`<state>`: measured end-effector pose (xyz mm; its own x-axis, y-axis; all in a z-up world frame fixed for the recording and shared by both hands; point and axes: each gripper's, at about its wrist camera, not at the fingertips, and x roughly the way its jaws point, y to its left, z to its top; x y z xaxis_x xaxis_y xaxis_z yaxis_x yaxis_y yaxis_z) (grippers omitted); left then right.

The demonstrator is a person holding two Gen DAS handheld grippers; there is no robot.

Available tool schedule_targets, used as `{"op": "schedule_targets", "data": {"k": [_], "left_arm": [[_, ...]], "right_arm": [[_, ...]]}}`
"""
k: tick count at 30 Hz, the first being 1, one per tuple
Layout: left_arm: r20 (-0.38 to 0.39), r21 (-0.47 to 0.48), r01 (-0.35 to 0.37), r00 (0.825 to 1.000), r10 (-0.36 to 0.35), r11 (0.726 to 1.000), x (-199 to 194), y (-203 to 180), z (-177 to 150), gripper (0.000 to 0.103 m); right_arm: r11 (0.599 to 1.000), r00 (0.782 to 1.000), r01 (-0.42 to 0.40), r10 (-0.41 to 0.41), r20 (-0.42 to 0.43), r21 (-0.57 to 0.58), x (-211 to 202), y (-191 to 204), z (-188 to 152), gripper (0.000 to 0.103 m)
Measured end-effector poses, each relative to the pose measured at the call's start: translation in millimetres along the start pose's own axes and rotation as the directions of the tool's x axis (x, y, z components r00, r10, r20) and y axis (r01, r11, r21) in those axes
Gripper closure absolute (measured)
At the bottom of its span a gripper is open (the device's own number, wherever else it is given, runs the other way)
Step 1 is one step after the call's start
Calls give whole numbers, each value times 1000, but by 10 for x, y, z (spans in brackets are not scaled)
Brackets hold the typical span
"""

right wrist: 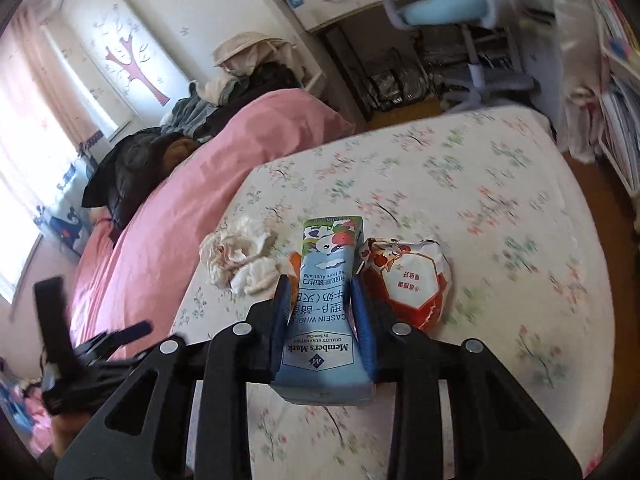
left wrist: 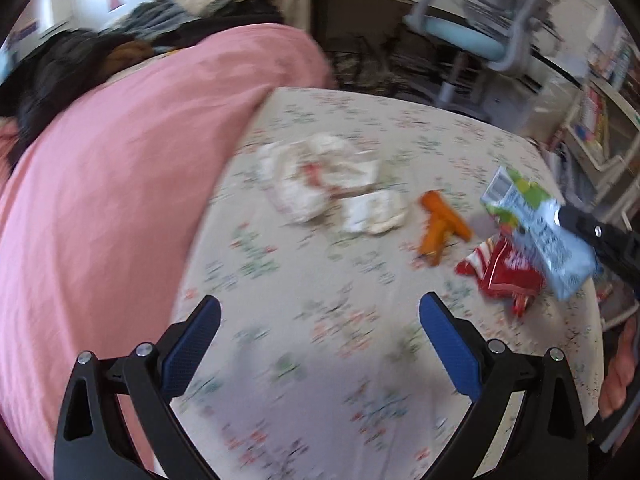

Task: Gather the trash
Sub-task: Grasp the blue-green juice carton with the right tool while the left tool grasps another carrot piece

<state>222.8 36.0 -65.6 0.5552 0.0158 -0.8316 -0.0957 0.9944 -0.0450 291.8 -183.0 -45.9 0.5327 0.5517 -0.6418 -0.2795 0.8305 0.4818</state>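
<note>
A blue and green milk carton (right wrist: 328,264) is pinched between the blue pads of my right gripper (right wrist: 320,284), which is shut on it just above the floral bed sheet (right wrist: 480,200). In the left wrist view the same carton (left wrist: 540,232) hangs at the right. Under and beside it lie a red snack wrapper (right wrist: 408,288) (left wrist: 500,276), orange peel pieces (left wrist: 440,220) and crumpled white tissues (left wrist: 316,176) (right wrist: 236,252). My left gripper (left wrist: 320,304) hovers open over bare sheet, short of the tissues, with nothing between its fingers.
A pink quilt (left wrist: 120,200) covers the bed's left side, with dark clothes (right wrist: 160,152) piled behind it. A blue desk chair (left wrist: 472,36) stands beyond the bed's far end. Bookshelves (left wrist: 600,120) line the right wall. A hand (left wrist: 620,368) shows at the right edge.
</note>
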Motion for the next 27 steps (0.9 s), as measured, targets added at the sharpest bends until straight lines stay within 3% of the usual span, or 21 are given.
{"op": "schedule_targets", "data": {"k": [4, 10, 15, 17, 18, 20, 25, 27], "left_arm": [[30, 77, 30, 999, -32, 997, 144, -258, 111, 9], [11, 120, 32, 999, -34, 992, 384, -499, 188, 27], [-11, 128, 33, 999, -31, 991, 549, -606, 213, 39], [-29, 131, 42, 999, -39, 990, 593, -625, 203, 53], [-37, 135, 51, 998, -47, 990, 621, -643, 205, 58], [-43, 148, 94, 995, -89, 984, 619, -686, 205, 83], [-28, 120, 127, 992, -125, 985, 478, -561, 213, 87], [-24, 79, 130, 991, -129, 988, 423, -404, 196, 87]], "right_arm": [[997, 998, 44, -46, -41, -57, -99, 12, -111, 74], [975, 986, 108, -131, -108, -192, -13, 41, -369, 72], [976, 985, 99, -124, -120, -195, 60, -29, -381, 70], [975, 986, 90, -115, -117, -201, 68, -25, -378, 71], [976, 988, 83, -107, -114, -202, 64, -22, -373, 71], [984, 993, 36, -54, -101, -172, 26, -40, -347, 72], [985, 987, -161, 159, -31, -60, -182, -57, -224, 72], [979, 981, -194, 194, -14, -64, -253, 15, -220, 72]]}}
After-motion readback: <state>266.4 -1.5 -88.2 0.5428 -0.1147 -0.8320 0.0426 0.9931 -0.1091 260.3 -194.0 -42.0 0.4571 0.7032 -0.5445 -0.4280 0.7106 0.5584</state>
